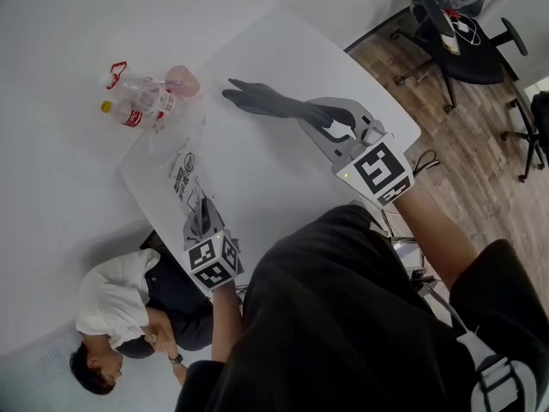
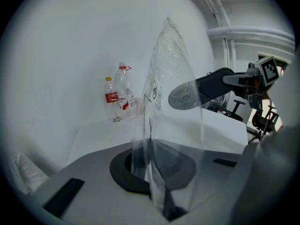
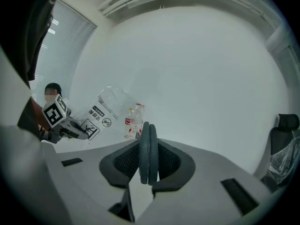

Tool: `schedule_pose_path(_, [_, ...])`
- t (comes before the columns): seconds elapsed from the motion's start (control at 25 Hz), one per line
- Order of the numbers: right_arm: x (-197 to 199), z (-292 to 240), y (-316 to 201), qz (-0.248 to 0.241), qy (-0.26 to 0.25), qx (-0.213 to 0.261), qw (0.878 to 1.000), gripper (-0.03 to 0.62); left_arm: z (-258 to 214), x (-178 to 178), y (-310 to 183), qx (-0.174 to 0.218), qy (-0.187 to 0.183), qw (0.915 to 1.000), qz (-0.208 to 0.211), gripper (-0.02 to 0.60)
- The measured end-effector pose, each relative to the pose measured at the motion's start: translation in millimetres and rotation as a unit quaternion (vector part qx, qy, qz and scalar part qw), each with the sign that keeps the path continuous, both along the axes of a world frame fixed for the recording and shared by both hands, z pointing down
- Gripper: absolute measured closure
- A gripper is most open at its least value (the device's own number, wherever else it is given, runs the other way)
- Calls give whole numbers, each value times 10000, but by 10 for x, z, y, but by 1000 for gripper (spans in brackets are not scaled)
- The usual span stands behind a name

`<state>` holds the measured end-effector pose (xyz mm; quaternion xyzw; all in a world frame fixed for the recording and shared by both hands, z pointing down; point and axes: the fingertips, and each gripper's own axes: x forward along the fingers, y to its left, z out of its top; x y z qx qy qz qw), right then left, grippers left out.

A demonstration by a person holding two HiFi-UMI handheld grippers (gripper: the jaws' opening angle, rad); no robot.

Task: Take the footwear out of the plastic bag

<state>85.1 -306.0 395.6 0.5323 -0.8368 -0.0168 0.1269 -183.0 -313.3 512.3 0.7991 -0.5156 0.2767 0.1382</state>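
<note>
Clear plastic bag [image 2: 166, 97] is pinched flat in the clenched left gripper [image 2: 157, 184] and stands up ahead of its fingers, looking empty. Right gripper [image 3: 148, 165] clamps dark footwear [image 1: 270, 103] edge-on between its pads, soles jutting past the fingertips, apart from the bag. Extraction looks done. Next, by judgement: lower the footwear onto the white table [image 1: 283, 50] and let go, short of the bottles [image 1: 137, 101] beyond the left fingers.

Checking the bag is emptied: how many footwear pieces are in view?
2. Both footwear pieces sit pressed together in the right gripper, outside the plastic bag in the left gripper.
</note>
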Motion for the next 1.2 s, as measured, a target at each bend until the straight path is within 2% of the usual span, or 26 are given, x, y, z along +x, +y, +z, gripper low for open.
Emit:
schedule_pose_path(0.6, [-144, 18, -29, -200, 73, -27, 9998, 514, 33, 29, 4, -62, 5, 10000, 17, 557])
schedule_pose_path(1.2, [-167, 30, -19, -198, 109, -41, 9997, 514, 38, 42, 8, -66, 4, 9999, 100, 557])
